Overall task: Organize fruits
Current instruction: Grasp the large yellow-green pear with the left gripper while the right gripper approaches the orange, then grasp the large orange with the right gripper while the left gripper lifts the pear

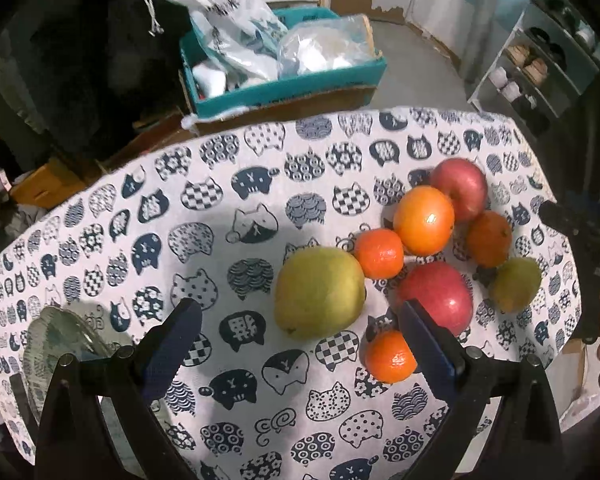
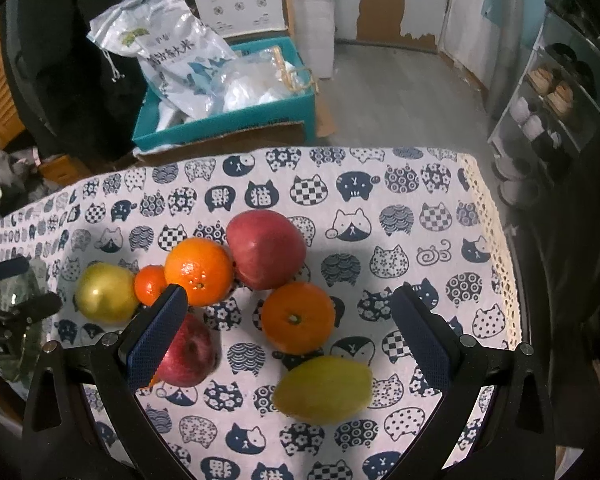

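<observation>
Fruit lies in a loose cluster on a cat-print tablecloth (image 1: 220, 208). In the left wrist view a large green pear (image 1: 319, 293) lies just ahead of my open, empty left gripper (image 1: 300, 322), with a small mandarin (image 1: 390, 356) by the right finger, a red apple (image 1: 436, 296), oranges (image 1: 423, 220) and a second pear (image 1: 515, 284) beyond. In the right wrist view my right gripper (image 2: 290, 312) is open and empty above an orange (image 2: 298, 318) and a green pear (image 2: 323, 389); a red apple (image 2: 188, 354) sits partly behind its left finger.
A glass dish (image 1: 56, 344) sits at the table's left edge. A teal box (image 1: 284, 84) with plastic bags stands on cardboard beyond the far edge. A shoe rack (image 2: 540, 104) stands at the right. The left gripper shows at the left edge of the right wrist view (image 2: 12, 312).
</observation>
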`<state>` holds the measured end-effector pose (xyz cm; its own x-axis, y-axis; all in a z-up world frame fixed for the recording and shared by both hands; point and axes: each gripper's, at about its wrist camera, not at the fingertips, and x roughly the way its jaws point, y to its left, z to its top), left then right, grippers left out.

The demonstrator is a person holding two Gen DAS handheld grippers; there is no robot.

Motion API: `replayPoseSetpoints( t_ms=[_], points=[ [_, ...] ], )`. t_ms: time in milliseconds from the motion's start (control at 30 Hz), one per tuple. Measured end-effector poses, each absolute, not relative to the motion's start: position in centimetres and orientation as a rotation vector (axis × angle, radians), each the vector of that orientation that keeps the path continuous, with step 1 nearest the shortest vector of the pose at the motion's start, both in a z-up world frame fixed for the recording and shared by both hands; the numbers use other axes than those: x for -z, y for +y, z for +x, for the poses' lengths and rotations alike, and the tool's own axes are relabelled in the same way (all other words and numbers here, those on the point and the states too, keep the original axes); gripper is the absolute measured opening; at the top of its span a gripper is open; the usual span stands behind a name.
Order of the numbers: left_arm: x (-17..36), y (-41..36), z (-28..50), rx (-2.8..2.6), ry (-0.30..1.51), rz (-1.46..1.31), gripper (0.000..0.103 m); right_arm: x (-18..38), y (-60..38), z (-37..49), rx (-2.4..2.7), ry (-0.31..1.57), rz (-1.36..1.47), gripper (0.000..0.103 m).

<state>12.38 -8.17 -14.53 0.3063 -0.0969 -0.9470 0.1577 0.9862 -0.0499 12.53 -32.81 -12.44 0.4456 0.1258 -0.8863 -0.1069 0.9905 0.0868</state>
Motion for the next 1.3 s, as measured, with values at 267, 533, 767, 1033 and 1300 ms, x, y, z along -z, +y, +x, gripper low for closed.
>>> replayPoseSetpoints(
  t_ms=[267, 533, 767, 1033, 1300],
  points=[
    [17.5, -8.0, 13.5, 0.158, 1.306, 0.03, 0.1, 14.3, -32.3, 13.0, -0.156, 1.151, -0.004, 0.1],
    [19.8, -7.9, 14.3, 0.16, 1.355, 0.019, 0.1, 17.0, -31.6, 13.9, -0.171, 1.23, -0.046, 0.1],
    [21.2, -8.5, 15.0, 0.201, 1.368, 0.005, 0.096, 18.7, -31.8, 14.5, -0.156, 1.273, -0.065, 0.1],
    [22.7, -9.8, 14.8, 0.277, 1.414, -0.006, 0.069, 20.3, -31.8, 14.9, -0.15, 1.31, -0.089, 0.1],
    [22.9, -10.3, 15.2, 0.291, 1.395, 0.009, 0.069, 21.7, -31.4, 15.4, -0.153, 1.338, -0.117, 0.1]
  ],
)
